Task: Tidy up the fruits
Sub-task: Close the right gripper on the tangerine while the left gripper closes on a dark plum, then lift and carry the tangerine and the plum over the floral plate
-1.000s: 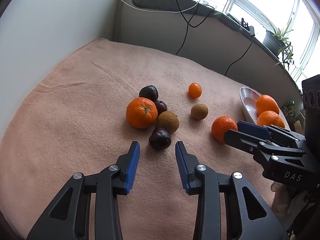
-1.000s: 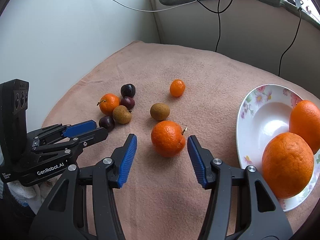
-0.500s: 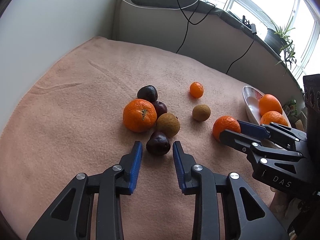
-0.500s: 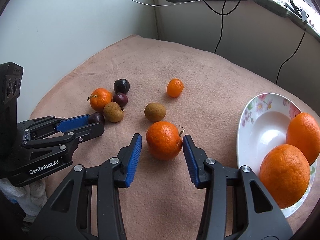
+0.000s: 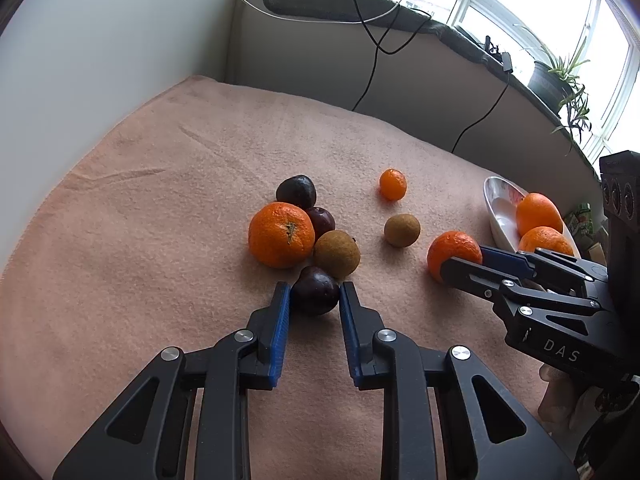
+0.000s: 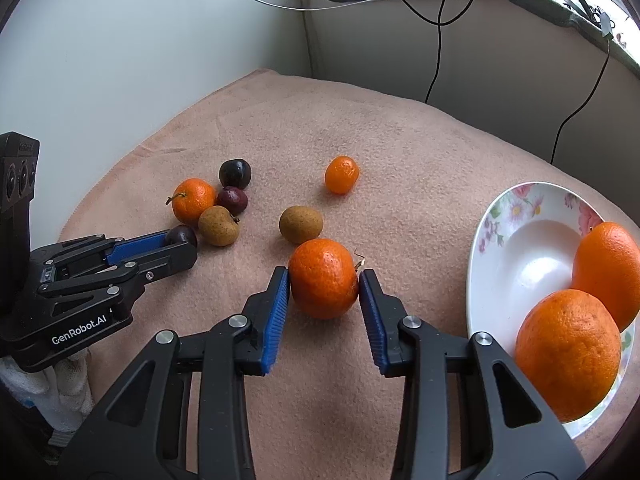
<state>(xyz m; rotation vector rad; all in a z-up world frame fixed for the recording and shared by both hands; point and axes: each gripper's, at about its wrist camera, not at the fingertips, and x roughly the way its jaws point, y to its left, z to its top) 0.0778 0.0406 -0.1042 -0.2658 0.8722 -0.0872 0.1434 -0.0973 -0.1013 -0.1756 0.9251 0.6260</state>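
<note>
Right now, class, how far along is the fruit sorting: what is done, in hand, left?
Done: two oranges sit in the plate. In hand: the left gripper has just closed on a plum; the right gripper has been closing on a tangerine. Left: six loose fruits on the cloth.

Black grippers (image 5: 315, 300), blue ribbed jaws, silver screws, white lettering

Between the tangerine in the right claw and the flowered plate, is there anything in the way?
Nothing visible. The right claw, whose jaws have just been closing, grips the tangerine, and only bare pink cloth lies between it and the plate. Two oranges fill the plate's near side; its far side is free.
</note>
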